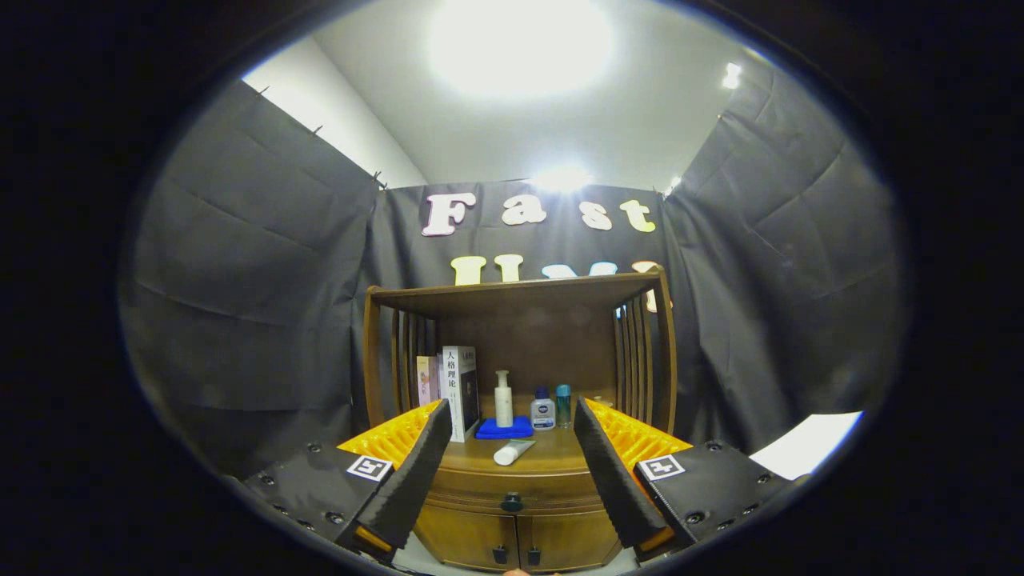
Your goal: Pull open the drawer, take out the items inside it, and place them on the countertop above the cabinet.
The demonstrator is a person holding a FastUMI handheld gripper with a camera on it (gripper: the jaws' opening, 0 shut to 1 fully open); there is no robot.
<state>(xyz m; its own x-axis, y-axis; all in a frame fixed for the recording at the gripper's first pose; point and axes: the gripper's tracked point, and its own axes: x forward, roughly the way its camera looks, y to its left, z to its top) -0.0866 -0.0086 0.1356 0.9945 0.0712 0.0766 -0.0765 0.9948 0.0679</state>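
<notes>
The gripper [512, 472] hangs in front of a wooden cabinet [512, 528], its fingers [416, 472] spread wide apart and holding nothing. Framed in the gap between them, and beyond their tips, lies the drawer [512, 490]: a shallow curved front running side to side directly under the countertop [552, 456], with a dark knob [511, 502] at its middle. The drawer front sits flush with the cabinet face, so it reads as closed, and its contents cannot be seen. The knob lies straight ahead on the gripper's centre line, slightly below the fingertips' level; any pull on it would run toward the camera, square to the drawer's long axis. Below the drawer are two cabinet doors [516, 544] with small handles. On the countertop, a white tube [513, 452] lies on its side near the front edge, its long axis slanted. Behind it a blue cloth [504, 430] carries a white pump bottle [503, 398]; a small bottle [542, 410] and a teal-capped container [564, 404] stand just beside the cloth toward the right edge, and books [460, 392] stand upright at the left edge. Judgement: a closed drawer with items on the countertop fits either contents awaiting removal or contents already set out and the drawer shut again.
</notes>
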